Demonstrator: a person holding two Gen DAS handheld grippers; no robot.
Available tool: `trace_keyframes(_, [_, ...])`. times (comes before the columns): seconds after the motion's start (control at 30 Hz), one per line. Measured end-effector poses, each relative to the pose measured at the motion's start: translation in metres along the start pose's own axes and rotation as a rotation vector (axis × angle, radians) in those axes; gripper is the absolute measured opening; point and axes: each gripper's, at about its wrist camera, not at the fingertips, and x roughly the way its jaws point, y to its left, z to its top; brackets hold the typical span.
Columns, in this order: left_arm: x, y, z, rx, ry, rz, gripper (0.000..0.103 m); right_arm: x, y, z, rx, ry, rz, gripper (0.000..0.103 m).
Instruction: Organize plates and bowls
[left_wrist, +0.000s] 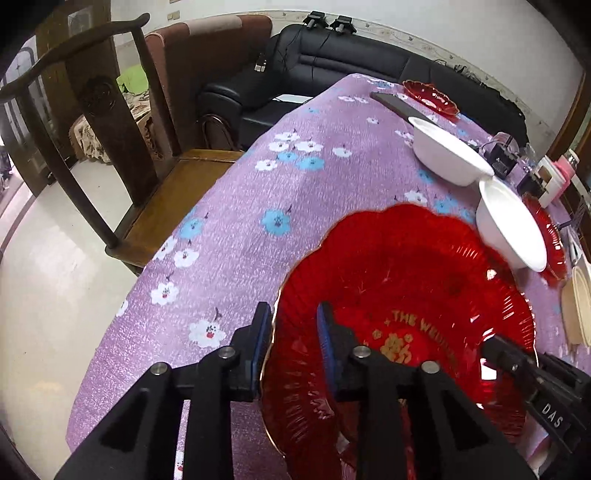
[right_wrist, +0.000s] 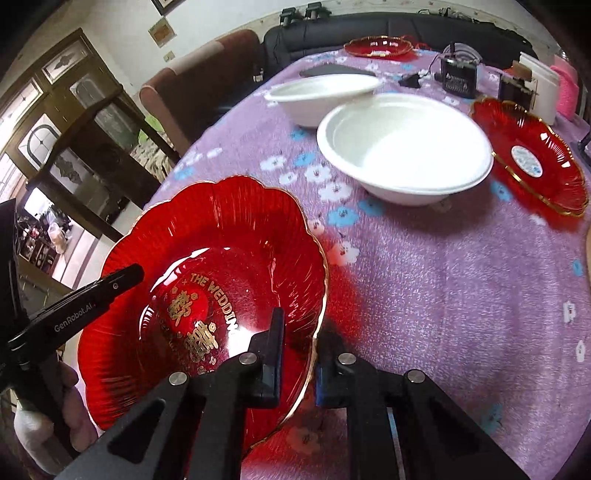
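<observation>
We are gripping the big red plate (left_wrist: 406, 295) by opposite rims: left gripper (left_wrist: 293, 332) and right gripper (right_wrist: 299, 354) are both clamping it over the purple tablecloth (right_wrist: 443, 295). Next, we judge, comes lifting it level toward the red plate (right_wrist: 532, 158) beyond the white bowls (right_wrist: 406, 147). Gold lettering is reading "THE WEDDING"; the left gripper says "GenRobot.AI".

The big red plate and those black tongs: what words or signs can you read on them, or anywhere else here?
"THE WEDDING", in gold, on the big red plate.
Gold Chinese characters below it: too ornate to read.
"GenRobot.AI", on the left tongs.
"DAS", on the right tongs.
Round label on the red plate at right: too blurred.
Markings on the black device: too small.
</observation>
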Motion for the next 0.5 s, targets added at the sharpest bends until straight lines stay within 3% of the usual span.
trace_keyframes(0.23, [-0.04,-0.004,-0.004,0.006,-0.11,0.008,0.058,-0.027,-0.015,0.0,0.045,-0.077,0.025,0.024])
trace_keyframes(0.37, [-0.076,-0.01,-0.011,0.006,-0.22,0.056,0.061,-0.059,-0.023,-0.01,0.043,-0.161,-0.015,0.028])
trace_keyframes(0.43, [-0.102,-0.023,-0.02,0.038,-0.31,0.102,0.076,-0.083,-0.027,-0.02,0.029,-0.247,-0.061,0.029])
trace_keyframes(0.5, [-0.118,-0.036,-0.027,0.073,-0.376,0.141,0.089,-0.1,-0.03,-0.024,0.024,-0.309,-0.079,0.045])
